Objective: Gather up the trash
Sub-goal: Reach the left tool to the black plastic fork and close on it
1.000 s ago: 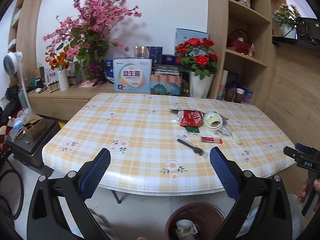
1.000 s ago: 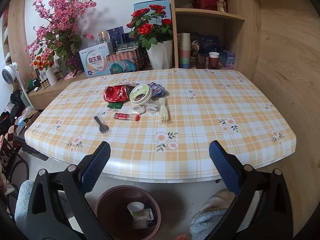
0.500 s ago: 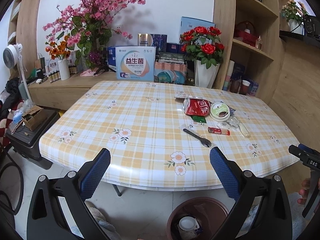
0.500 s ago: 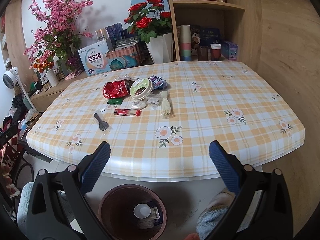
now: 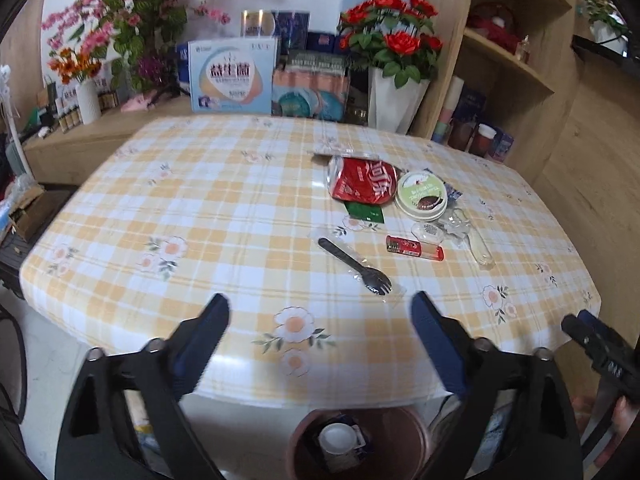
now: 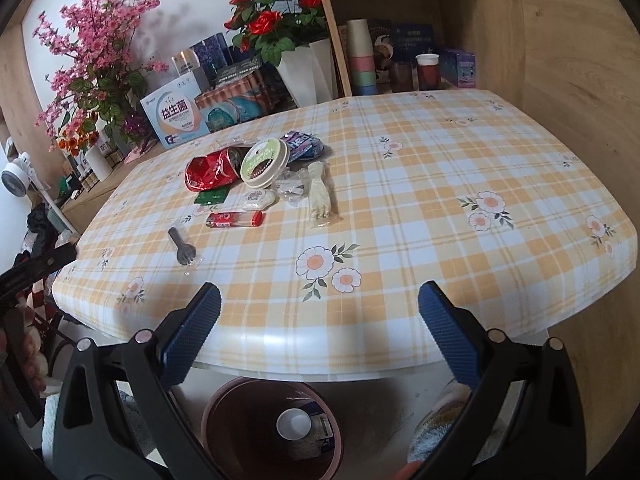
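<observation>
Left wrist view: my left tongs [image 5: 320,312] had just been closing somewhat but stood apart, nothing between them, above the near edge of the table [image 5: 200,208]. Black fork [image 5: 356,267], red tube [image 5: 414,248], crushed red can [image 5: 362,180] and round lid [image 5: 421,197] lay ahead on the cloth. Right wrist view: my right tongs [image 6: 319,304] stood apart, empty, above the table edge; bin [image 6: 272,428] on the floor below held a white cup [image 6: 294,423].

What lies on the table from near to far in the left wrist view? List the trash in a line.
black plastic fork → red lighter → green packet → crushed red can → flat silver wrapper. The round lid and the clear wrappers overlap, so they are left out.
</observation>
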Available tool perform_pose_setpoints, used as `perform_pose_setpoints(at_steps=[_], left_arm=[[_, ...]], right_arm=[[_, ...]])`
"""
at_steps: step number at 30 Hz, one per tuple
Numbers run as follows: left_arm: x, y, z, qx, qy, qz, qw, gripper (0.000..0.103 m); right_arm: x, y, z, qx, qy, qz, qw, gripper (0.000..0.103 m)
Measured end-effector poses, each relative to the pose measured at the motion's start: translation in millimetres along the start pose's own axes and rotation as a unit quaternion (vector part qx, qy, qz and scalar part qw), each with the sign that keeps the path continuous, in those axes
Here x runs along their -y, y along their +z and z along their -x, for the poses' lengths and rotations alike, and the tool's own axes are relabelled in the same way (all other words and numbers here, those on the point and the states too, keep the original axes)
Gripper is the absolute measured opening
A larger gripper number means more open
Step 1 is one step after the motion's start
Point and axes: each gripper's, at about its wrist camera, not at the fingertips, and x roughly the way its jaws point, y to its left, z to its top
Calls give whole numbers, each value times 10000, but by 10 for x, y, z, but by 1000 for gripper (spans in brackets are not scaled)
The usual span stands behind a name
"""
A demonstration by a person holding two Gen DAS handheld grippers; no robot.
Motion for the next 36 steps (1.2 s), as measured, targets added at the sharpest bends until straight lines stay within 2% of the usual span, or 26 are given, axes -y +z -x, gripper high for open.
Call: perform_pose_setpoints(at_steps=[3, 6, 9, 13, 16, 19, 25, 27, 30, 32, 34, 36], left_arm=[[82, 84, -383, -358, -111, 219, 9991, 77], [190, 162, -724, -609, -152, 342, 9974, 74], [256, 236, -1012, -795, -19, 529, 9954, 70], [308, 304, -1315, -937, 254, 733, 9926, 70], [371, 329, -1478, -958, 446, 631, 9924, 70], [376, 327, -1607, -1087, 399, 692, 9909, 70], [398, 346, -1668, -1011, 512, 504, 9923, 70], [412, 330, -1665, -1004, 535, 336, 9929, 68], [376, 295, -1629, -939, 623, 198, 9934, 49], [308, 275, -1590, -878, 575, 134, 9944, 28], [206, 257, -1554, -867, 349, 154, 9955, 17], [134, 252, -1536, -874, 176, 67, 9960, 13]], right_arm=[[66, 34, -131, -151, 150, -61, 9998, 97], [135, 62, -246, -196, -18, -22, 9998, 97], [180, 88, -340, -239, -264, 115, 9993, 97], [253, 134, -425, -259, -347, 156, 9989, 97], [315, 187, -486, -285, -380, 179, 9987, 97], [341, 231, -512, -299, -331, 186, 9988, 97], [330, 289, -597, -344, -433, 275, 9981, 97], [302, 306, -626, -362, -542, 318, 9974, 97], [261, 331, -659, -390, -528, 362, 9972, 97], [231, 353, -675, -394, -498, 371, 9973, 97], [197, 380, -688, -399, -447, 395, 9974, 97], [161, 406, -698, -410, -384, 433, 9975, 97]])
